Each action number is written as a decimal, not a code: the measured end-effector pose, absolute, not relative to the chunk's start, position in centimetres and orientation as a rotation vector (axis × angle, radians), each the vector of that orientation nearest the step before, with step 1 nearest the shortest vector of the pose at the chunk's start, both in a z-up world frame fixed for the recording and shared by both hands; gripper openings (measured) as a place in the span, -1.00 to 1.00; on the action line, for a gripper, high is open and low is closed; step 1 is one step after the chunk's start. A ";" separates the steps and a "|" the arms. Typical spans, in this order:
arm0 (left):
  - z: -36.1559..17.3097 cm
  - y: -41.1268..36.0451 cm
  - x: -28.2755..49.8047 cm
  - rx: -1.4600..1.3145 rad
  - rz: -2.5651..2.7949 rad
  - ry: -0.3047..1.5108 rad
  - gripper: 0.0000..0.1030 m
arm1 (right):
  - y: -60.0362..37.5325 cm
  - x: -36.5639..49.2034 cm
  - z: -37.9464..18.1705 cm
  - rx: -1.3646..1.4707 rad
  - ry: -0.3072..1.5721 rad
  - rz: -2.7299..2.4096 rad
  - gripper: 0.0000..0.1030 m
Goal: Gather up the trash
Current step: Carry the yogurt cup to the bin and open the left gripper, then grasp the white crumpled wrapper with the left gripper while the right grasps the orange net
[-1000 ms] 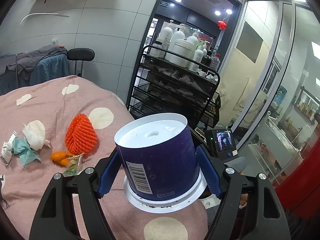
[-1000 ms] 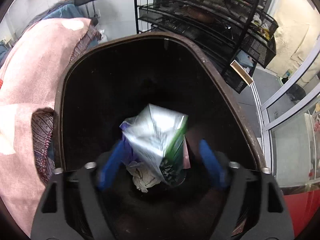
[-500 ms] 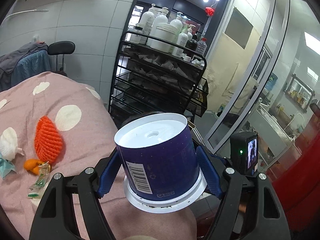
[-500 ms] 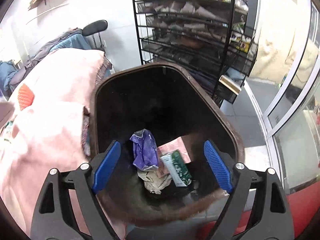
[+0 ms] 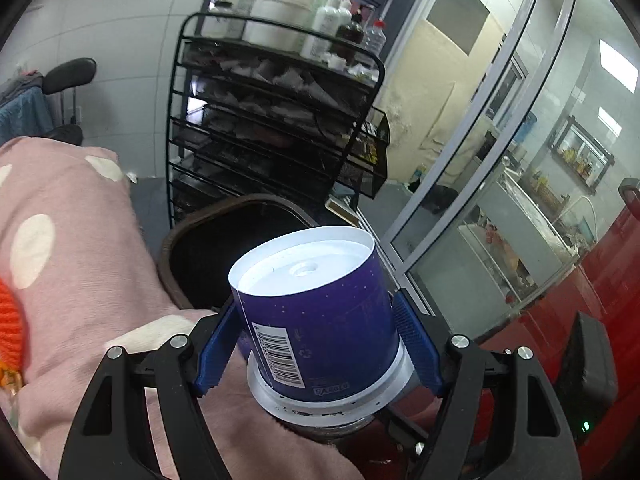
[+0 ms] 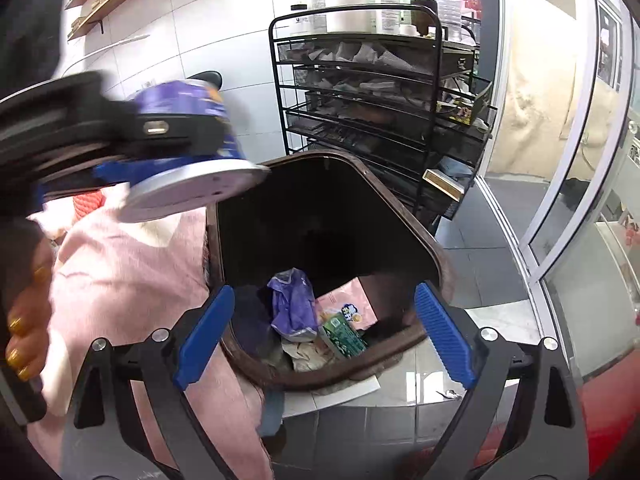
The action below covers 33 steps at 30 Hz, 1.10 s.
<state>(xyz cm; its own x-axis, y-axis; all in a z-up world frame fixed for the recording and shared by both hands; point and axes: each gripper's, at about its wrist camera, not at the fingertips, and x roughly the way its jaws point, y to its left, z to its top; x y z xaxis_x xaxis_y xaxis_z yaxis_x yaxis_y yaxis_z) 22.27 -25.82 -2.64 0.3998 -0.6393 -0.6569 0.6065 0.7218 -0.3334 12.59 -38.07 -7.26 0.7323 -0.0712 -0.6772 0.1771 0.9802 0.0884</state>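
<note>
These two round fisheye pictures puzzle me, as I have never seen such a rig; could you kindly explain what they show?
There is no robot here. A person holds a hand-held two-finger claw in each hand, and each claw carries a camera looking forward along its blue-padded fingers.

The left view shows the left claw shut on a dark blue round plastic tub with a white rim, carried upside down above the pink spotted blanket.

The right view shows the right claw open and holding nothing, poised over the brown open-topped trash bin. Inside lie a crumpled purple wrapper and a green packet. The tub appears blurred at that picture's upper left, near the bin's edge. Behind stands a black wire shelf rack.
</note>
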 end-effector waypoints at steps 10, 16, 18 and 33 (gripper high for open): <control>-4.4 -29.2 23.8 0.019 -0.798 0.920 0.43 | -38.3 11.2 -7.9 0.148 0.757 -0.139 0.76; -5.2 -30.5 24.7 0.051 -0.780 0.949 0.55 | -38.1 10.7 -7.8 0.142 0.761 -0.134 0.77; -5.1 -30.5 24.7 0.037 -0.787 0.945 0.63 | -38.1 10.5 -7.6 0.149 0.756 -0.131 0.78; -2.7 -26.6 22.6 0.009 -0.761 0.851 0.81 | -36.8 10.7 -7.4 0.138 0.764 -0.098 0.80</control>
